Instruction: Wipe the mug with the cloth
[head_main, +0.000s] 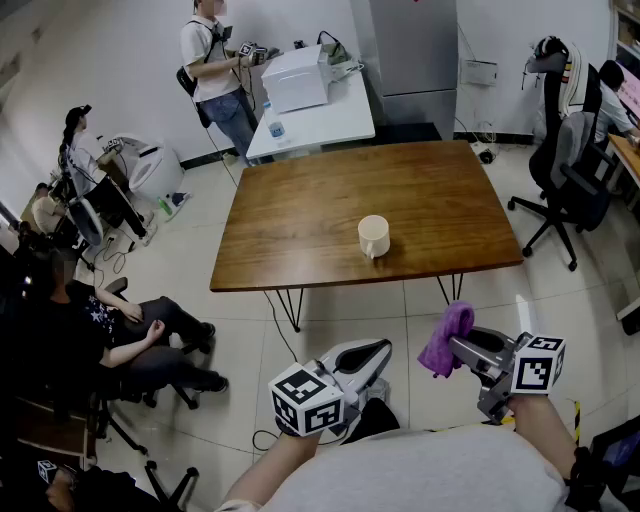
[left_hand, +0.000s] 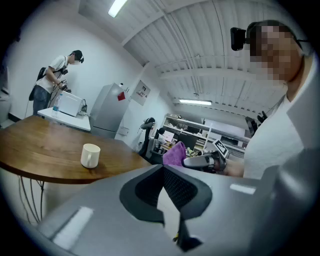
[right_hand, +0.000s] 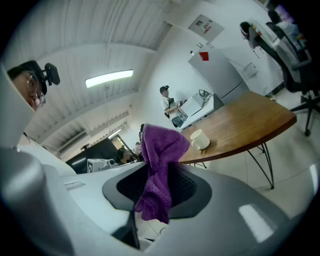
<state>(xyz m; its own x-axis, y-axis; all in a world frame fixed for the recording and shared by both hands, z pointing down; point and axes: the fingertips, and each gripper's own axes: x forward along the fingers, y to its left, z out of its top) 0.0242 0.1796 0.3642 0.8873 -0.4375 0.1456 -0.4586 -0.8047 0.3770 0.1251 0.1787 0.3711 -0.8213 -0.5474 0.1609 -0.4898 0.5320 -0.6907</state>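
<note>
Purple cloth (right_hand: 157, 165) pinched in my right gripper (head_main: 460, 348); my left gripper (head_main: 380, 354) closed, empty. White mug (head_main: 374, 237) upright on wooden table (head_main: 300, 220), well apart from both.

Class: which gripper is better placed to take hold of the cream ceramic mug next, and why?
Probably left. The left gripper is empty, jaws together; the right gripper clamps the purple cloth, so cannot grasp the mug.
</note>
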